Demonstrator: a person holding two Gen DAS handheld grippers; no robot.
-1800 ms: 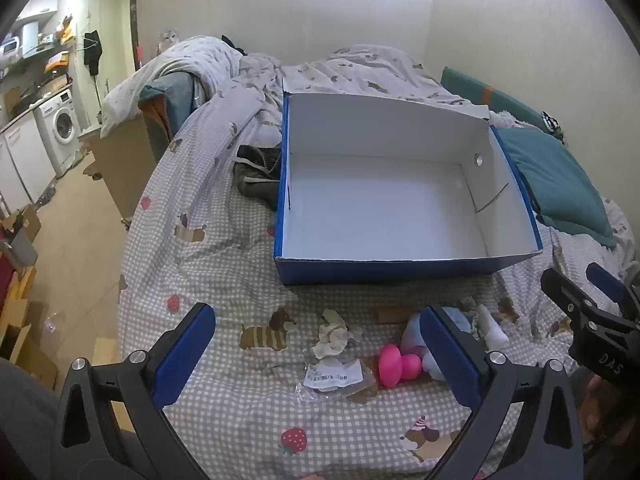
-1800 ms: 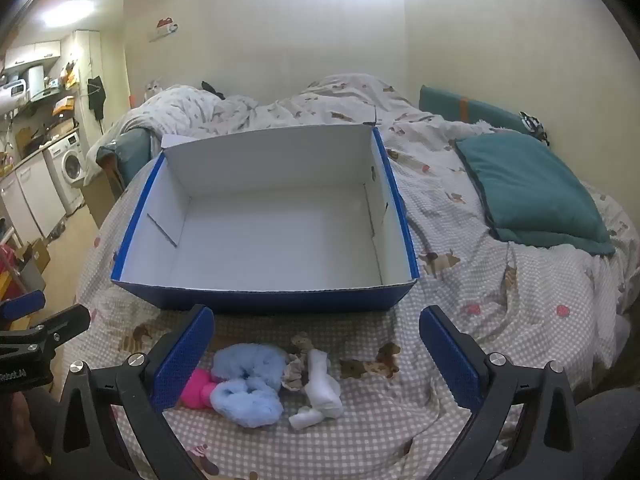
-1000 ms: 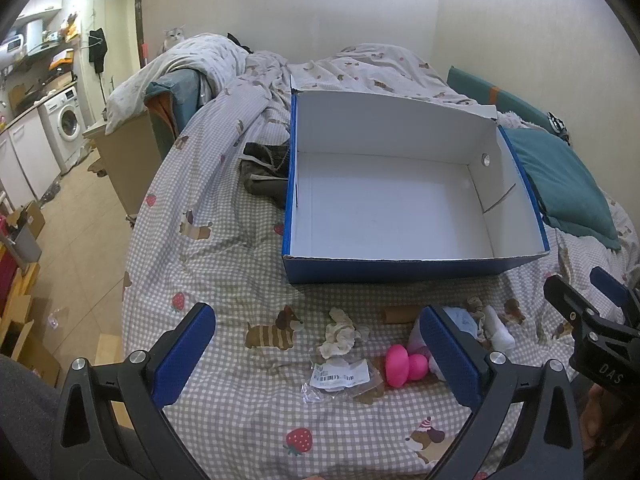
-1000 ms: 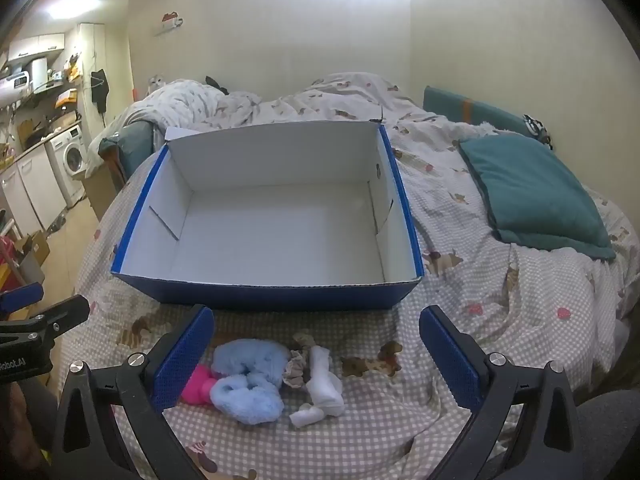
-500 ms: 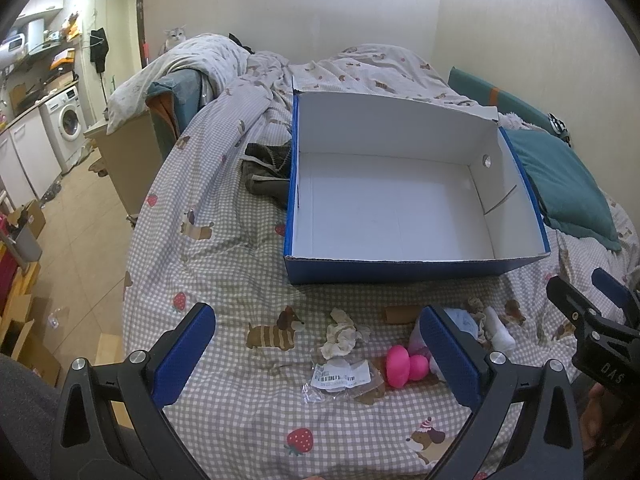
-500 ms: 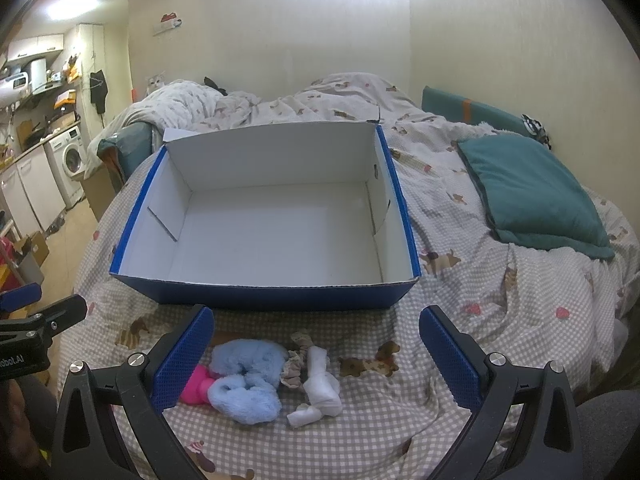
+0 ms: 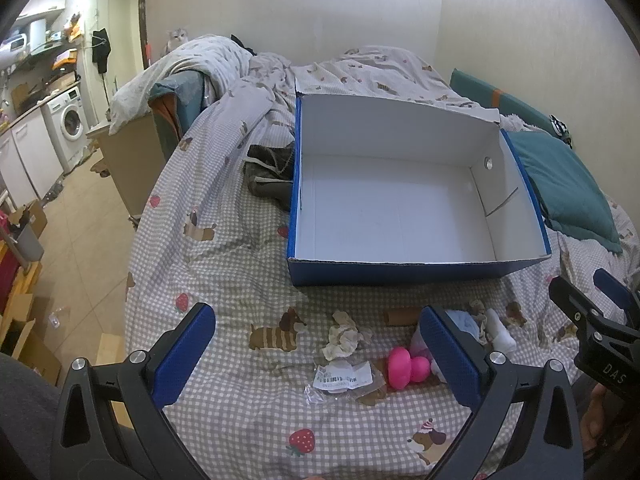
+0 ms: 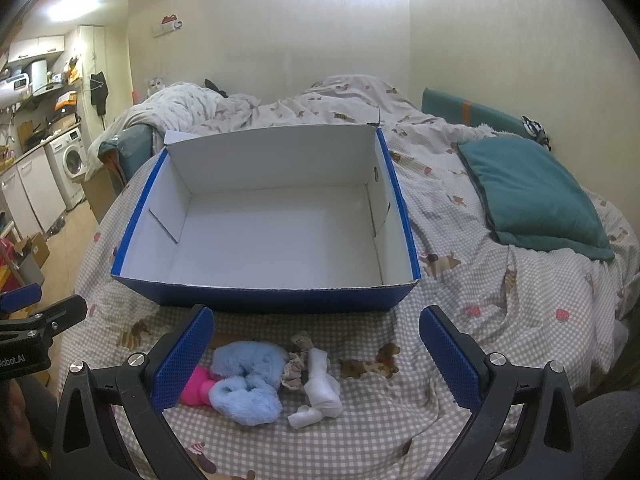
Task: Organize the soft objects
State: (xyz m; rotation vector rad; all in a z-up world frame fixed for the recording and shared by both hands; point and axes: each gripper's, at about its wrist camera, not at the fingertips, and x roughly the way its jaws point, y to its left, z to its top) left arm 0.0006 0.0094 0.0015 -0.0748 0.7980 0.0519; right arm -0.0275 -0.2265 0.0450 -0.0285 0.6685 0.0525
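Blue fluffy scrunchies (image 8: 248, 380), a pink toy (image 8: 194, 390) and white socks (image 8: 320, 388) are heaped on the bed (image 8: 460, 320) before the box (image 8: 276, 220), between the spread right tongs (image 8: 316, 344), toward their left finger. Left tongs (image 7: 316, 344) are held spread beside them.

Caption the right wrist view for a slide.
Open right gripper hovers over blue fluffy socks and white socks before an empty blue box.

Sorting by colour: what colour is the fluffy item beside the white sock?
Light blue; the fluffy item shows best in the right wrist view.
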